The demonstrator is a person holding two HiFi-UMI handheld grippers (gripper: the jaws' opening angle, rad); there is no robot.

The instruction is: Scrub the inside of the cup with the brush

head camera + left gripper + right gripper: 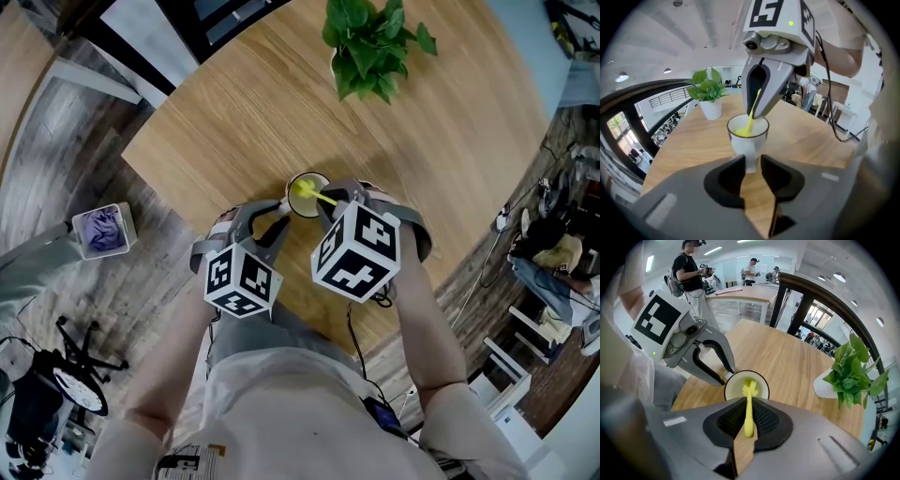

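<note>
**With the handle unclamped, the cup could skid under the brush**

While the right gripper (749,401) has its jaws closed tight on the yellow brush (749,414), the brush head sits down inside the white cup (747,138). The cup stands upright on the tabletop (234,103), close in front of the person.

The left gripper (751,161) has its jaws parted. The cup's handle (750,164) lies between them, but the pads do not appear to press on it.

That is the likely trouble. With nothing steadying the cup, a sideways scrub could push it along the wood or tip it over. A hard downward stroke might also twist the thin brush in the right jaws.

By count there is one cup, one brush, two grippers and one potted plant (375,42) at the far side.
</note>
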